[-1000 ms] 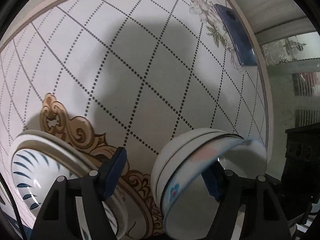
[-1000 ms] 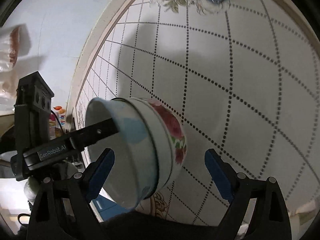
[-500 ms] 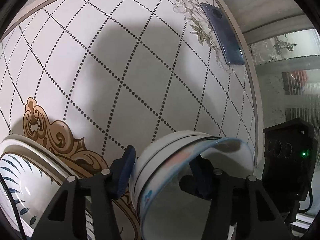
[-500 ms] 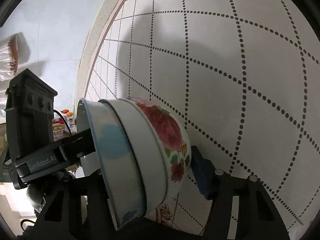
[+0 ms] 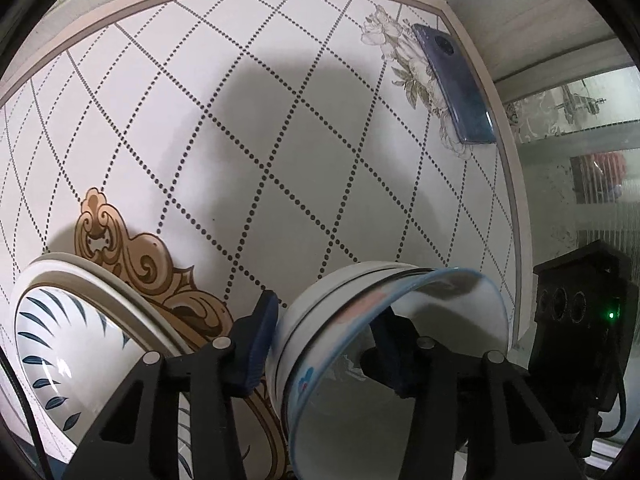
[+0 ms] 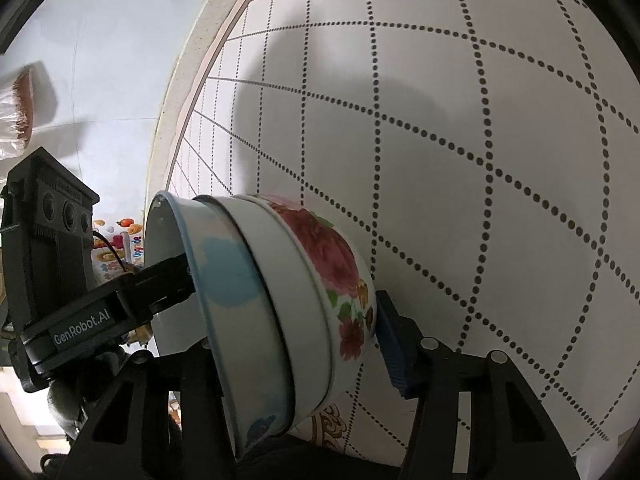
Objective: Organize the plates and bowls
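Both fisheye views are evenly and fairly dimly lit from above. A broad soft shadow falls across the middle of the tabletop (image 5: 280, 184), and again in the right wrist view. Grid lines bow strongly toward the black corners. The near bowl rim (image 5: 400, 304) is smeared; small glints mark the plate (image 5: 60, 364).

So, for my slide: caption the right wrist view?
Both grippers' fingers clamp a tilted stack of nested bowls above the tiled table.

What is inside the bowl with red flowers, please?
At least two more bowls sit nested inside the flowered bowl: a plain white bowl, then a blue-rimmed bowl innermost. The left hand-held gripper clamps their walls. The flowered bowl's inside is hidden.
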